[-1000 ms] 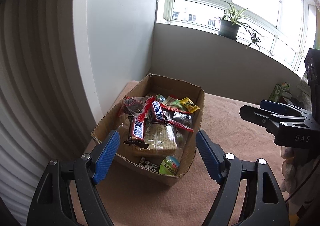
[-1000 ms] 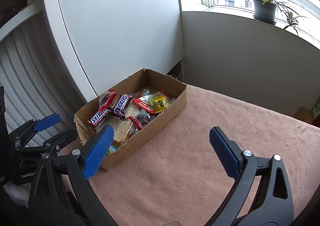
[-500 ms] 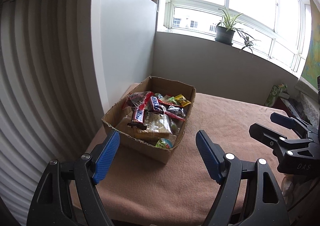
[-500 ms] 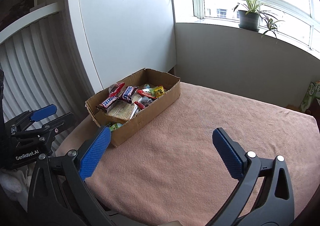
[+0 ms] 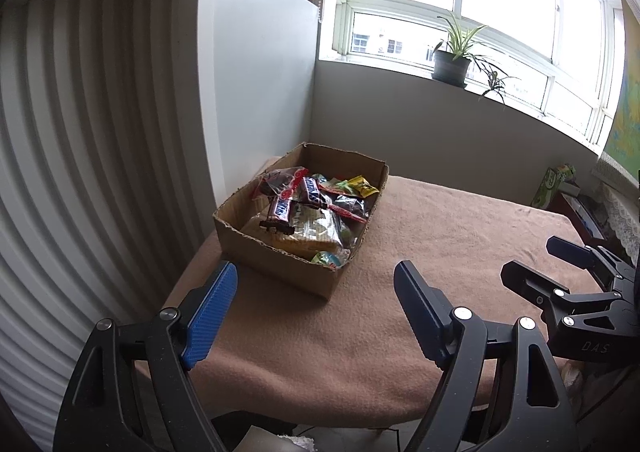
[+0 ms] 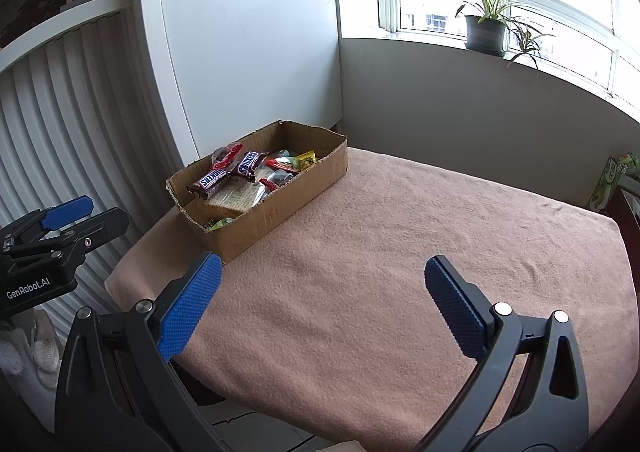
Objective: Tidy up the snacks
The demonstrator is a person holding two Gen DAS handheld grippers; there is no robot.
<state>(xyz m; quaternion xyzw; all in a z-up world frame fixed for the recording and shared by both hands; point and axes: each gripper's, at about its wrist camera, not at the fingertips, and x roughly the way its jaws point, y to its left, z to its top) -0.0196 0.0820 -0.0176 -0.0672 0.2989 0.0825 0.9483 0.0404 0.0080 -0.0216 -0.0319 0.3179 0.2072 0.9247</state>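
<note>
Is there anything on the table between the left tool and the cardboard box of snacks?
Nothing visible. Only bare brown cloth lies between the left tool, whose jaws stand open and empty, and the cardboard box. The snacks sit inside it, reachable over its near wall. The right tool is off to the side.

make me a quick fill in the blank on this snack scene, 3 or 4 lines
1. The snacks lie inside a ____ box.
2. The table is covered with a ____ cloth.
3. A potted ____ stands on the windowsill.
4. Both the left gripper and the right gripper hold ____.

Missing words: cardboard; pink; plant; nothing
</note>
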